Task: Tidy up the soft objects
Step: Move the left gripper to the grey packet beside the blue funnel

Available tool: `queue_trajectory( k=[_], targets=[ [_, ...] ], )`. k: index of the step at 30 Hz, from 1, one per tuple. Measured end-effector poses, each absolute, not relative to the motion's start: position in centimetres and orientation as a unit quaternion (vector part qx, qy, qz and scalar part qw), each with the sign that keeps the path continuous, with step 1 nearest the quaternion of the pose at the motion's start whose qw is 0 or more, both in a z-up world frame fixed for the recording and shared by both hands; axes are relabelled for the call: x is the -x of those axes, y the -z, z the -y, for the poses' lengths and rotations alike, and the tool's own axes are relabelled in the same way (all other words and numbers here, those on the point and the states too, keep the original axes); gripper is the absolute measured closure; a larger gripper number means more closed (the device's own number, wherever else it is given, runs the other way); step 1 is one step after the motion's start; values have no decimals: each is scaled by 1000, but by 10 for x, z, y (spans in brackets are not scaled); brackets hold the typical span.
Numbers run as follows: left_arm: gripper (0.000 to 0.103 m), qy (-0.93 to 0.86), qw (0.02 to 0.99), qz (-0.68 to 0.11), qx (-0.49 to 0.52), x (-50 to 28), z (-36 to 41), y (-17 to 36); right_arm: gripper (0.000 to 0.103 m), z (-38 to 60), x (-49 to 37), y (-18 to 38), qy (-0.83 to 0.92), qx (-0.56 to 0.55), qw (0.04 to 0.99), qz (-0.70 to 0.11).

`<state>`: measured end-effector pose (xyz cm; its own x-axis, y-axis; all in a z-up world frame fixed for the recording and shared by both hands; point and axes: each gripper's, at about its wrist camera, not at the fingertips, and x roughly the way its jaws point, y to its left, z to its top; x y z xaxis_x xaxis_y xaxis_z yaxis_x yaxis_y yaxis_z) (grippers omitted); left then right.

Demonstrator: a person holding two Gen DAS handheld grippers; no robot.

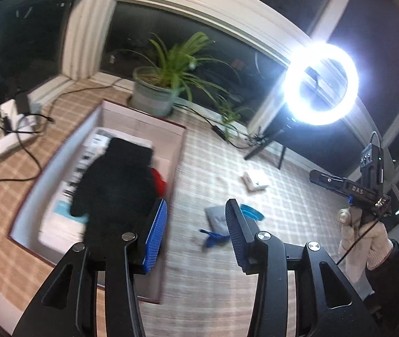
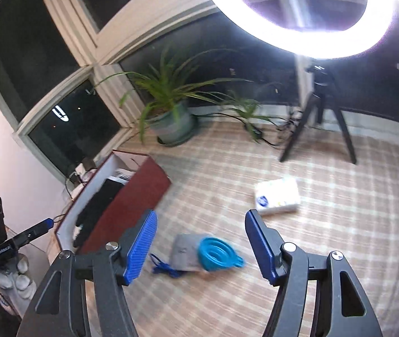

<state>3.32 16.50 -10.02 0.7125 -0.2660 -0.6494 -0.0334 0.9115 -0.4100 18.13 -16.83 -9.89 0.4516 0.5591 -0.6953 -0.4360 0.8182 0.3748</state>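
Note:
A black glove (image 1: 115, 179) lies in the open dark-red box (image 1: 171, 151), over white packs and beside something red (image 1: 158, 181). My left gripper (image 1: 196, 236) is open and empty, just right of the box. A grey pouch (image 1: 216, 217), a blue collapsible funnel (image 1: 251, 212) and a blue cord (image 1: 212, 237) lie on the checked mat beyond its fingers. My right gripper (image 2: 199, 248) is open and empty, above the same pouch (image 2: 184, 251), funnel (image 2: 217, 254) and cord (image 2: 165, 268). The box (image 2: 132, 196) with the glove (image 2: 93, 210) stands to its left.
A white tissue pack (image 2: 278, 196) lies on the mat to the right; it also shows in the left wrist view (image 1: 255, 179). A potted plant (image 2: 171, 118), a ring light on a tripod (image 2: 320, 129), cables and a power strip (image 1: 11, 123) stand along the dark windows.

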Motion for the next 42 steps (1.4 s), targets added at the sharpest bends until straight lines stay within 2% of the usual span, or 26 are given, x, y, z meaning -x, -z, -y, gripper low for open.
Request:
queue_trajectory(
  k=[13,24,35,37,42],
  targets=[
    [61,87,887,-422,165,-34,-69,148,42,171,-173,140,-322,27,827,-460],
    [61,53,883,-450,123,-52,-31,201,42,141,-169,183,-371,107,798,-463],
    [61,100,868,-476,105,-74,0,220,42,145,-176,197,-367,109,796,-468],
    [70,123,861,-484,95,-81,9,221,42,150,-177,197,-362,102,799,-469],
    [71,157,839,-512,96,-104,20,230,41,163,-181,197,-351,83,804,-473]
  ],
)
